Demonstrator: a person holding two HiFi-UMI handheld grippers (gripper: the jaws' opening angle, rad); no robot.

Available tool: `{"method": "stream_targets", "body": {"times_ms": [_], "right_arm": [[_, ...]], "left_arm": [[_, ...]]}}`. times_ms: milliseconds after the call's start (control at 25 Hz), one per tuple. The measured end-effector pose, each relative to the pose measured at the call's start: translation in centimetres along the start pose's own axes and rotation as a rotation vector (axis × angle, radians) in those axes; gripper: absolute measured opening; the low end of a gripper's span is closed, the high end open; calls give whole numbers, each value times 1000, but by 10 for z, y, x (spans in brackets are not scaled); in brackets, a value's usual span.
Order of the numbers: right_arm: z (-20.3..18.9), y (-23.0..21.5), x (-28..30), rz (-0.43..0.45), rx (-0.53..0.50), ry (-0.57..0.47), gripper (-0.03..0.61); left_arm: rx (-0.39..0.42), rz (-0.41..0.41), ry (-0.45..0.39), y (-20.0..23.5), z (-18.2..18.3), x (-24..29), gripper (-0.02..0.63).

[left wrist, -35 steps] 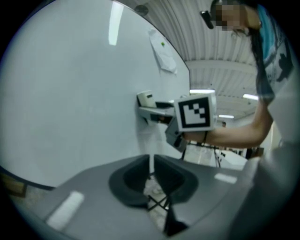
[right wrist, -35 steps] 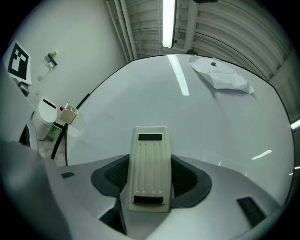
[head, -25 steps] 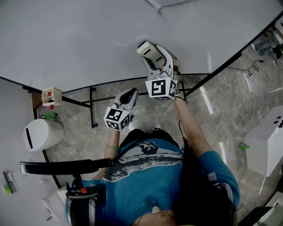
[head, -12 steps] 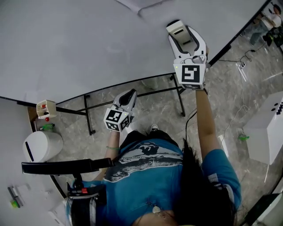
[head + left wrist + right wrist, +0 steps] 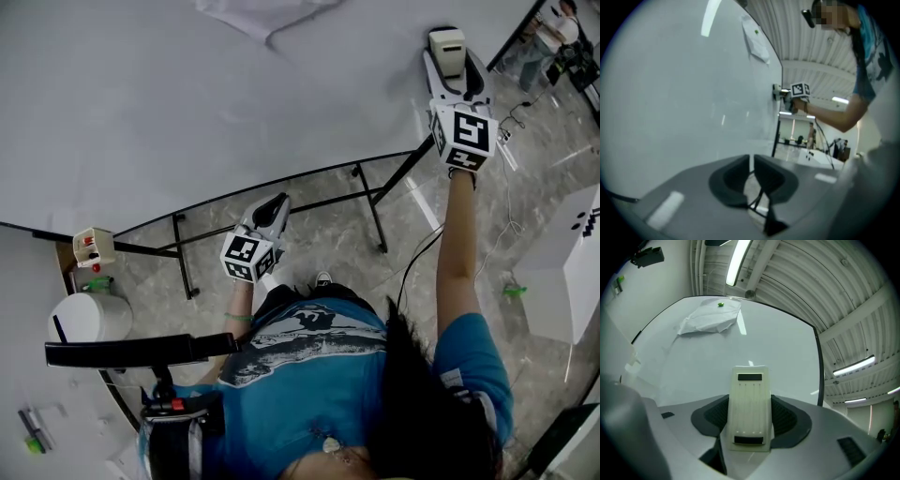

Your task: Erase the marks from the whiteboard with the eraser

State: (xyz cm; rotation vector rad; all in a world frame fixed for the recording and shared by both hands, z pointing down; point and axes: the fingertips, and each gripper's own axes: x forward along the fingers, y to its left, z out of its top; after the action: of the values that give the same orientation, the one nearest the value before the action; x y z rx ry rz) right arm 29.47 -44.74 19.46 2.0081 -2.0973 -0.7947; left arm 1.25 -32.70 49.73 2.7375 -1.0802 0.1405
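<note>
Right claw (image 5: 750, 420) pinches a ribbed, cream rectangular eraser (image 5: 750, 394) at the glossy whiteboard (image 5: 740, 348); left claw (image 5: 751, 176) pressed together.

A crumpled white sheet (image 5: 710, 317) hung under a green magnet (image 5: 721, 304); a white round bin (image 5: 89, 317) stood on the marbled floor (image 5: 319, 239).

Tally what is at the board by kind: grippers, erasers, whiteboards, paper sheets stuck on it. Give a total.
Grippers: 2, the left gripper with jaws together on nothing, the right gripper shut on the eraser
Erasers: 1
Whiteboards: 1, the whiteboard
Paper sheets: 1, the paper sheet near the board's top
Total: 5
</note>
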Motion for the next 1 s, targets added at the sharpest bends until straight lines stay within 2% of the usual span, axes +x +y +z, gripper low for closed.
{"method": "stream_targets", "body": {"times_ms": [200,440,720,1000], "right_arm": [[-5,-13,1,12,91,-18,262],[-4,-12,2,19,126,-27,262],[-9,-11,1,-32,167,-28,262],[-10,32,-1,21,159,-28,262]], "left_arm": [[-5,15,6,5,-4,-1,29],[-10,22,11,5,-4,-2,29],[-11,20,22,3,-9,-4,29],[-15,33,20,8,-11,-12,29]]}}
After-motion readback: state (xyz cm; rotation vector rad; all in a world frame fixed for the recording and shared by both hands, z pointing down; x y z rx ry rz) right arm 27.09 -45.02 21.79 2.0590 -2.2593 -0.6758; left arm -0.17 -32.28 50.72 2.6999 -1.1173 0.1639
